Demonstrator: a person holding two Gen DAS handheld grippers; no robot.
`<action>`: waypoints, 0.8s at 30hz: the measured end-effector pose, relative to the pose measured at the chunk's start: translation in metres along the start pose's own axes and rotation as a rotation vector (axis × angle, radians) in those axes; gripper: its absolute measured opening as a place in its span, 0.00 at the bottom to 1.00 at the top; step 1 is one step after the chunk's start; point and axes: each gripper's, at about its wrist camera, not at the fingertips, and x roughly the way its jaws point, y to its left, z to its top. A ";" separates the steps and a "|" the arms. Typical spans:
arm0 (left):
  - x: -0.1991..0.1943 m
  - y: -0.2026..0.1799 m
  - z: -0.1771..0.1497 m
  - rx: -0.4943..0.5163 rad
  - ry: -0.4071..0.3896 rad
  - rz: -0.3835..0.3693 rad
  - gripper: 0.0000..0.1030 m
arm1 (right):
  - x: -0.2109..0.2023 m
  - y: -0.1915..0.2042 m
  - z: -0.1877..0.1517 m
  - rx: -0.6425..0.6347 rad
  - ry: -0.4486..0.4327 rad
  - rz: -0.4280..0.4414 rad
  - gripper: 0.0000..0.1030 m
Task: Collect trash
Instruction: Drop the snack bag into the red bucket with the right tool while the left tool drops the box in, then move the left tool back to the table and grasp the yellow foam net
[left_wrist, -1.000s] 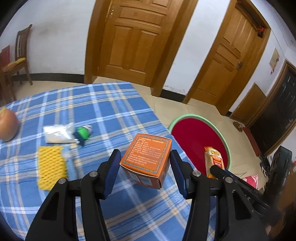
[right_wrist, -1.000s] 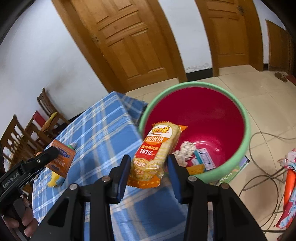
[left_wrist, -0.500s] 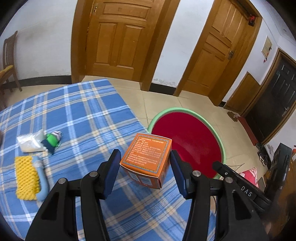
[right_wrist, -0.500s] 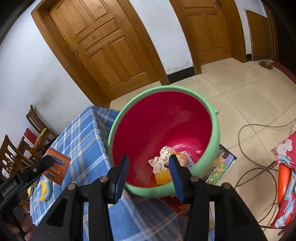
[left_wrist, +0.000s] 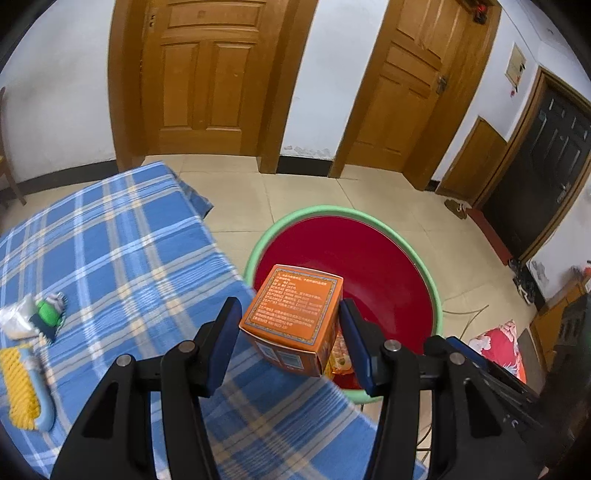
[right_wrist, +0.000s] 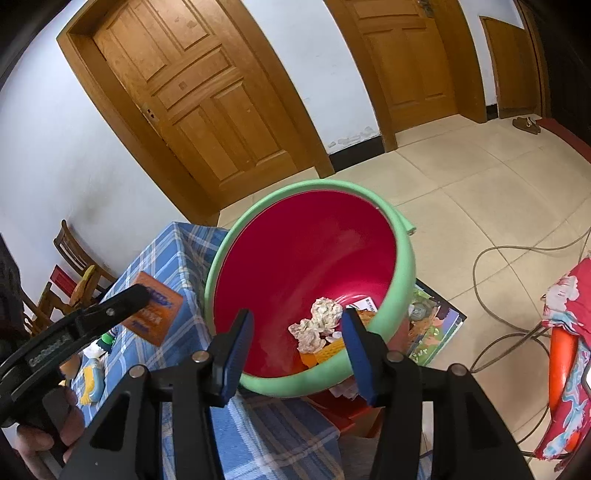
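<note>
Left wrist view: the left gripper grips an orange box between its blue pads. Both pads press the box's sides, with the jaws about half spread. The box is tilted and sits above the near rim of the red bin, partly over the edge of the blue plaid tablecloth beside the bin. An orange snack packet shows inside the bin, just behind the box.

On the tablecloth, well apart from the bin, lie a yellow mesh sleeve, a green-capped item and a clear plastic bag.

Right wrist view: the right gripper is empty. Its jaws have just been opening and stand about half spread, with nothing between the pads. It hangs over the near rim of the bin, which has a green rim. Inside the bin, at the bottom, lie crumpled white paper and yellow-orange wrappers. The left gripper appears on the tablecloth side of the bin, grasping the orange box, with a person's hand on its handle. A picture book lies on the floor against the far side of the bin.
</note>
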 end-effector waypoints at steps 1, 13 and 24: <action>0.004 -0.004 0.002 0.008 0.001 0.002 0.53 | 0.000 -0.002 0.001 0.005 -0.001 -0.001 0.52; 0.012 -0.009 0.006 -0.005 0.014 0.026 0.63 | -0.006 -0.017 0.003 0.044 -0.011 -0.005 0.55; -0.018 0.009 -0.002 -0.043 -0.017 0.049 0.63 | -0.015 -0.002 -0.001 0.015 -0.018 0.026 0.59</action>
